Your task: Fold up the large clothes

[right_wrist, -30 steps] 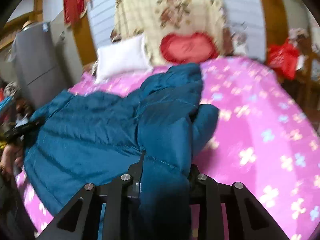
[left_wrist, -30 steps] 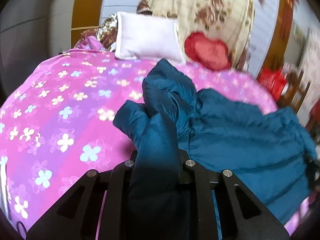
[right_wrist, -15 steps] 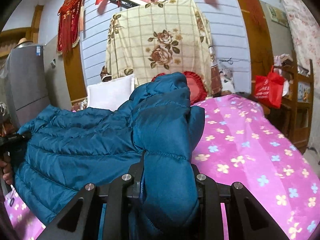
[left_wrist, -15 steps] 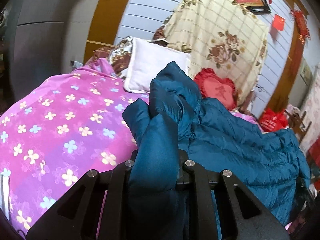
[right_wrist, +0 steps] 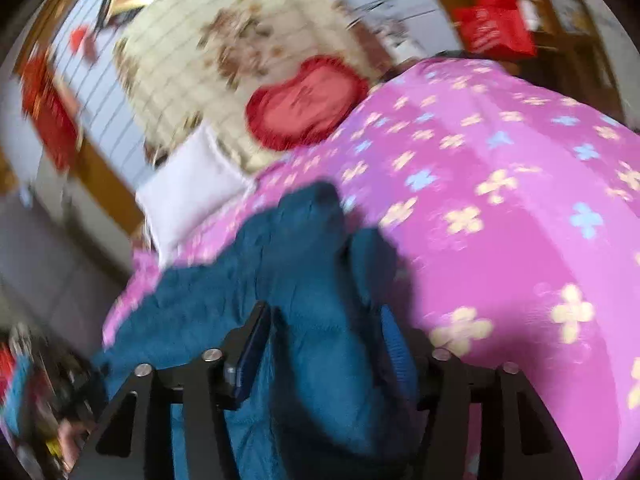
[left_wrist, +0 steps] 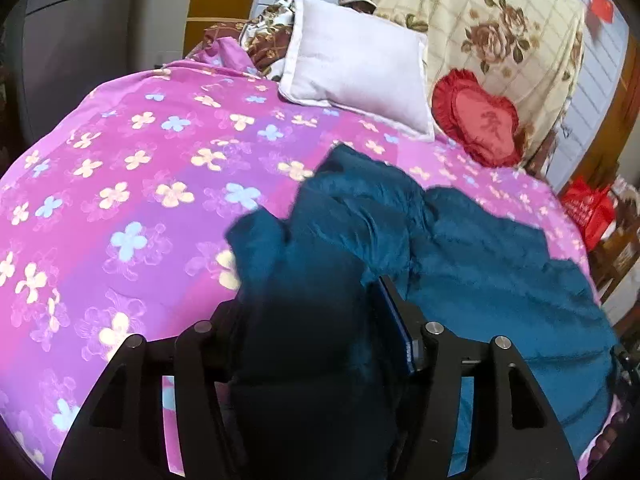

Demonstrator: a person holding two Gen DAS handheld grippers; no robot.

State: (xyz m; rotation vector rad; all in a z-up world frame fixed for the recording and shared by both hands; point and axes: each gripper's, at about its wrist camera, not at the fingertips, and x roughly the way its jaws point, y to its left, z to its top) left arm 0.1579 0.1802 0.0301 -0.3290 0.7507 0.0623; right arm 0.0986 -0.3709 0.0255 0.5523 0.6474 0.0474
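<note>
Teal down jacket (left_wrist: pixel 480 264) spread on the pink flowered bedcover (left_wrist: pixel 120 184), bulk of it lying rightward and away from the left gripper (left_wrist: pixel 316 328), leftward and away from the right gripper (right_wrist: pixel 320 344). Long axis running across the bed between the two hands, so each holds one end of the same near edge.

Left gripper: jaws just been opening, now parted, a thick bunch of teal fabric sitting between them and draping over the near side; blue pad of the right-hand finger (left_wrist: pixel 396 320) showing clear beside the cloth, so no longer pressed on it. Cannot tell whether the other finger, hidden under the fabric, touches it.

Right gripper: jaws likewise just been opening, standing apart, a fold of the jacket (right_wrist: pixel 304 280) lying between them; dark pad of the left-hand finger (right_wrist: pixel 252 344) bared with a gap beside the cloth. View badly blurred, so finer contact not readable.

White pillow (left_wrist: pixel 360 76) and red heart cushion (left_wrist: pixel 476 116) well beyond the jacket at the head of the bed, apart from it.

Judged: jacket set down and being released, folding proper not yet done. Next move likely turning on this: fabric lying straight ahead of and between both pairs of fingers, so drawing back along the pointing line needed to free them without dragging the edge. Neither hand clearly nearer; both at the near hem. Puffy fill likely to spring and shift on release.
</note>
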